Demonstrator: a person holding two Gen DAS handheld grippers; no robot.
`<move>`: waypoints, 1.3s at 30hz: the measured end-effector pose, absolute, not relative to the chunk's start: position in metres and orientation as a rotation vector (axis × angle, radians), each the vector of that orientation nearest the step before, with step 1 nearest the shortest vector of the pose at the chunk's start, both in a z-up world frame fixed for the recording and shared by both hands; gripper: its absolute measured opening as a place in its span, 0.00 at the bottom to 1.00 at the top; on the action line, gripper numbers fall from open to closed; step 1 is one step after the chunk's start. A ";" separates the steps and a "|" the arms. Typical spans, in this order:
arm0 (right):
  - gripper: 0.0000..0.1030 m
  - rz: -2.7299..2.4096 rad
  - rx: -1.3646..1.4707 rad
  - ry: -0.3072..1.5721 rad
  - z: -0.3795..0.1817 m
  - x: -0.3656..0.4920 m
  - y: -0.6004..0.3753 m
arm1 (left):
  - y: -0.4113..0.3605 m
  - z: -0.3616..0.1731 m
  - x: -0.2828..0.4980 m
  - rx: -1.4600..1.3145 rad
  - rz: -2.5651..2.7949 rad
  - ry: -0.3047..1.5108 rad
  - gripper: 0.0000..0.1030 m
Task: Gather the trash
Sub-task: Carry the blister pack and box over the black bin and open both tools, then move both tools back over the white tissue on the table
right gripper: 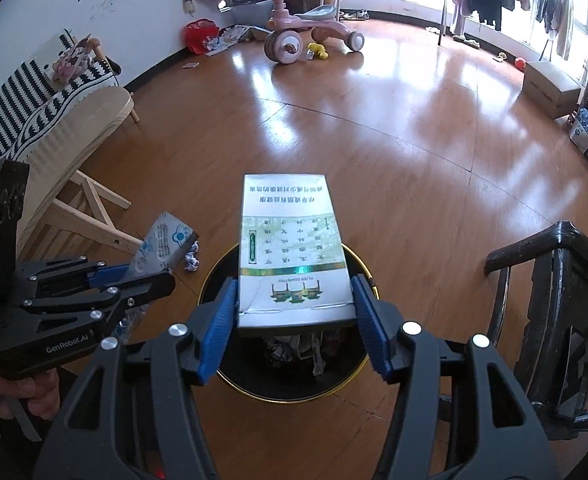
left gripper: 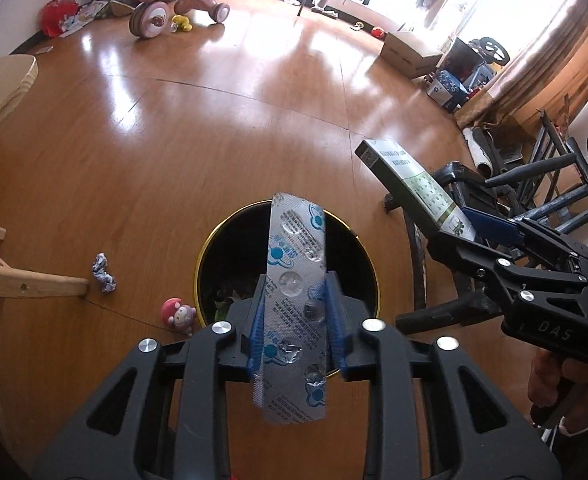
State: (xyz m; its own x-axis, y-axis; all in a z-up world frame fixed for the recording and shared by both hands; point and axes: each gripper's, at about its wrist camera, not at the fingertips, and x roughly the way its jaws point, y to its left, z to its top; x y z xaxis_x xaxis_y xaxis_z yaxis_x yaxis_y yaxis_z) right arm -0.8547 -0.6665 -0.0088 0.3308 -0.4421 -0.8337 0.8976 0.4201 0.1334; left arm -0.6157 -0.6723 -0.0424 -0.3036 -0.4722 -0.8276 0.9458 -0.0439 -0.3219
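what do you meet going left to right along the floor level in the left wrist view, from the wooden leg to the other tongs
wooden chair leg → crumpled paper ball → pink toy figure → trash bin with the blister pack over it → cigarette box → right tongs

In the middle of the frame the right gripper (right gripper: pixel 294 316) has a white box (right gripper: pixel 292 252) between its blue pads above a black bin (right gripper: pixel 290 394), with the left gripper (right gripper: pixel 166 268) and its silver pill strip (right gripper: pixel 162 244) at left.
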 end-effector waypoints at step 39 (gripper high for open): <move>0.82 -0.180 0.368 0.775 0.107 -0.329 -0.480 | -0.300 0.089 -0.160 0.178 -0.809 0.812 0.92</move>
